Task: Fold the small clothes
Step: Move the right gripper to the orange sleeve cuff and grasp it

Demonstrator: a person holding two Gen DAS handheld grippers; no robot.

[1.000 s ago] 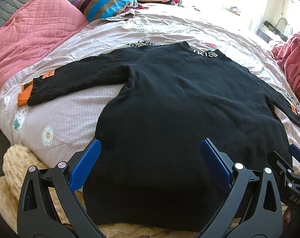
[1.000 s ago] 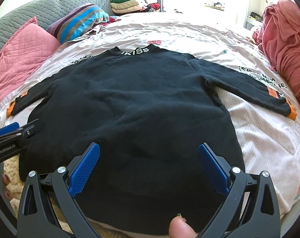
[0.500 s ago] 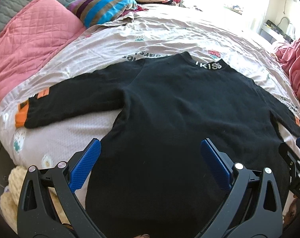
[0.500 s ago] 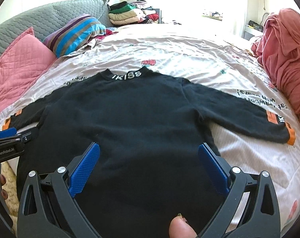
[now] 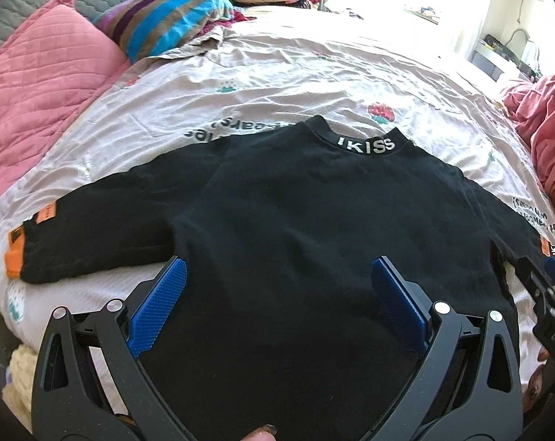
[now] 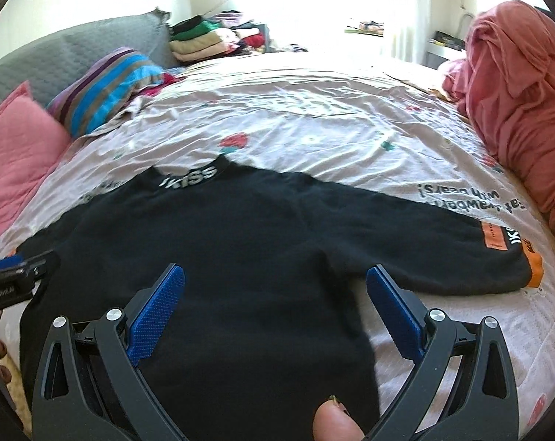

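Observation:
A black long-sleeved sweater lies flat on the bed, collar marked IKISS at the far side, sleeves spread out with orange cuffs. It also shows in the right wrist view, with the right sleeve's orange cuff. My left gripper is open and empty above the sweater's lower left body. My right gripper is open and empty above the lower right body, near the right armpit. Each gripper shows at the edge of the other's view: the right one, the left one.
The bed sheet is pale with printed flowers and text. Pink quilted pillow and striped pillow lie at the left. A pile of folded clothes sits at the far end. A pink-red blanket heap lies at the right.
Both grippers have moved forward over the sweater, away from its hem, and tilted up; the collar and sleeves sit lower in the views. Both stay open. The sweater has not moved.

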